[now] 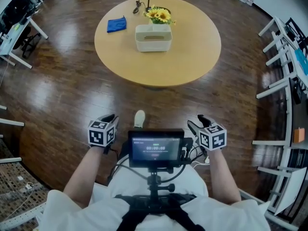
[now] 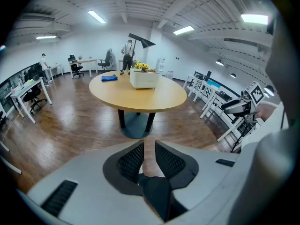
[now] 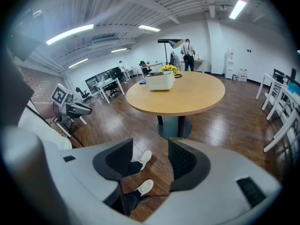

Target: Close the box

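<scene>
Closest to the head camera sits one small monitor (image 1: 155, 148) on a chest mount. The left gripper (image 1: 111, 118) and right gripper (image 1: 198, 122) are held on either side of it, both well apart from the box. The left fingers (image 2: 132, 161) stand nearly together and hold nothing, with a narrow slit of floor showing between them. The right fingers (image 3: 183, 161) are spread wide, and two white shoes (image 3: 145, 158) show through the gap.

Dark, glossy plank floor (image 1: 62, 95) lies between the grippers and one round wooden worktop (image 1: 192, 52) on a dark pedestal (image 3: 174, 125). One cream box (image 1: 153, 37) rests on the worktop, towards its far side; from here I cannot tell how its lid sits. Just behind the box is one bunch of sunflowers (image 1: 159, 15). One blue cloth (image 1: 116, 24) lies to the left of the box, apart from it. One black lamp (image 2: 140, 40) rises behind the flowers.

White-framed desks (image 1: 276, 57) line the room's edges under a white ceiling with strip lights. One person (image 3: 187, 48) stands near the far wall beyond the worktop.
</scene>
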A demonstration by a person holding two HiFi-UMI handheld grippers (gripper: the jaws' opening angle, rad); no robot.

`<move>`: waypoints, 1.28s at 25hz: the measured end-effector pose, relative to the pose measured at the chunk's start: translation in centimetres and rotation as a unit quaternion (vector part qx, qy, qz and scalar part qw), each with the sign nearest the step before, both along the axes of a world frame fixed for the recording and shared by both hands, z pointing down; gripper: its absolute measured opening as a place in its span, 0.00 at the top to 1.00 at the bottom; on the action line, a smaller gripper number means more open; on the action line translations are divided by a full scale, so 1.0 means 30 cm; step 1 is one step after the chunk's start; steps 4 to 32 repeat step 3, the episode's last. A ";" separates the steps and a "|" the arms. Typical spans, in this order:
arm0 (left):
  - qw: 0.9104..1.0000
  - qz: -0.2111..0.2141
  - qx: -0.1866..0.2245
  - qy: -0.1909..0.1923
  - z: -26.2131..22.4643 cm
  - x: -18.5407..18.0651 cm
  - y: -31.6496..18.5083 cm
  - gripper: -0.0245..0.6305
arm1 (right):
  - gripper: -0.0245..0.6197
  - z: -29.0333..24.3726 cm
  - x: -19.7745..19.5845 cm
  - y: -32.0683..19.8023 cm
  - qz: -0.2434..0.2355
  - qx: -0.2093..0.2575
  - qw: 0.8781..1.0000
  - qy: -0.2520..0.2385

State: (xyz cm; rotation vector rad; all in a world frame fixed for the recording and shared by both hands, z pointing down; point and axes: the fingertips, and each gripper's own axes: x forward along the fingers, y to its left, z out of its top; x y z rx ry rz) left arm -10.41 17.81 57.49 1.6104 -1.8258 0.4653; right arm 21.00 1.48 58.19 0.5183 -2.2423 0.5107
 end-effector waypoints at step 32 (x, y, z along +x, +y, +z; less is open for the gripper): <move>1.000 0.001 0.001 -0.001 -0.005 -0.004 -0.016 0.84 | 0.58 0.000 0.004 -0.014 0.005 0.001 1.000 0.001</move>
